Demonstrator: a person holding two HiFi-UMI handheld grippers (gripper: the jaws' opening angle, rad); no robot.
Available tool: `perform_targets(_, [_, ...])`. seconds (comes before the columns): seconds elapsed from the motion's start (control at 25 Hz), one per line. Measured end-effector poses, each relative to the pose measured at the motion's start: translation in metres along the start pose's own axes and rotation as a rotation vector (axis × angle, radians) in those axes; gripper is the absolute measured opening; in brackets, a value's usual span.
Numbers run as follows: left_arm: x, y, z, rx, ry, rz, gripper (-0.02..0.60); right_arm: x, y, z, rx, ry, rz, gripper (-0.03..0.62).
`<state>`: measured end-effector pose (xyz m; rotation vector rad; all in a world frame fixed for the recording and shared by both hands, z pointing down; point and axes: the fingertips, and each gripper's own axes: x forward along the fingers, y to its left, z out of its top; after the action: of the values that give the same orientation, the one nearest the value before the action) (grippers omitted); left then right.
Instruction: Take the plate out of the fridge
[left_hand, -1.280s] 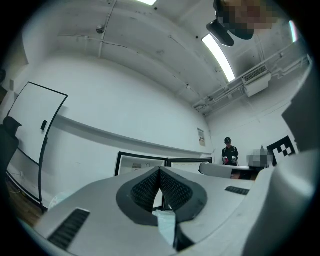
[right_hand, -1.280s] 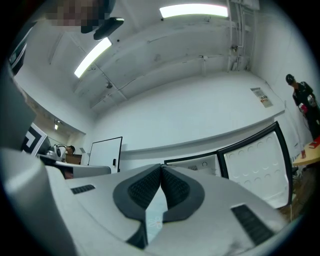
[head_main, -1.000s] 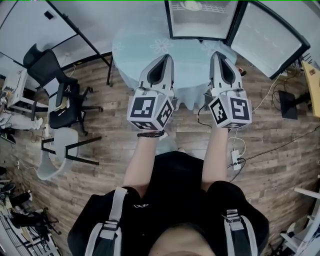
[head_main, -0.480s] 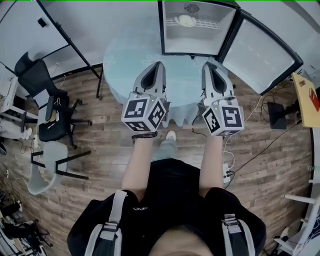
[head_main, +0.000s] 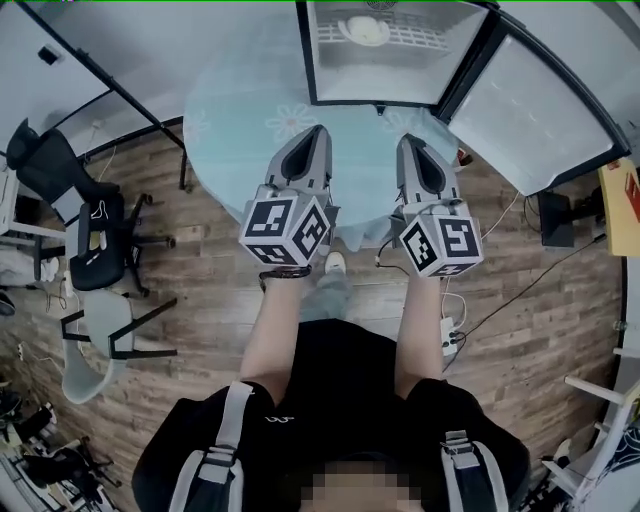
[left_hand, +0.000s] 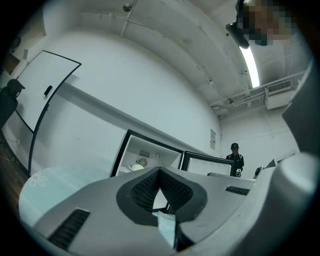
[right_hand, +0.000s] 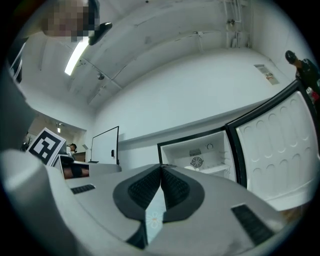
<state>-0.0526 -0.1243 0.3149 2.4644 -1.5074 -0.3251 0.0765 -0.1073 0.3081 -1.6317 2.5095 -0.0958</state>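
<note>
The fingers on both of your tools are pressed tip to tip. In the head view your left gripper (head_main: 316, 132) and right gripper (head_main: 410, 142) point side by side over the round table (head_main: 230, 110) with its pale blue flowered cloth, and neither holds anything. Past the table the fridge (head_main: 370, 80) stands with its door (head_main: 530, 100) swung wide to the right. The plate (head_main: 366, 30) sits on the wire shelf inside, well apart from both grippers.

In the left gripper view your ribbed pads (left_hand: 142, 190) meet at the tips, and only a sliver of cloth shows in the gap below them. The plate (left_hand: 136, 167) is a pale shape on the fridge (left_hand: 150, 152) shelf. A person (left_hand: 235, 159) stands far back.

In the right gripper view your pads (right_hand: 145, 189) also meet, with nothing between them. The open fridge (right_hand: 200, 150) and its door (right_hand: 280, 150) lie ahead, but the plate is too small to make out. A whiteboard (right_hand: 105, 147) stands at the left.
</note>
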Motion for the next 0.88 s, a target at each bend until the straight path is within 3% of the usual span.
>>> perform_targets(0.32, [0.079, 0.029, -0.031, -0.062, 0.065, -0.001, 0.015, 0.046, -0.062, -0.015, 0.030, 0.048, -0.066, 0.006])
perform_targets(0.6, [0.133, 0.066, -0.011, -0.082, 0.010, 0.036, 0.015, 0.107, -0.062, -0.002, 0.003, 0.044, 0.013, 0.008])
perform_targets(0.72, [0.151, 0.066, -0.015, -0.099, 0.025, -0.011, 0.071, 0.126, -0.060, -0.006, 0.006, 0.063, 0.030, 0.044])
perform_targets(0.88, [0.163, 0.064, -0.022, -0.104, 0.044, -0.039, 0.071, 0.139, -0.061, -0.013, 0.005, 0.083, 0.029, 0.044])
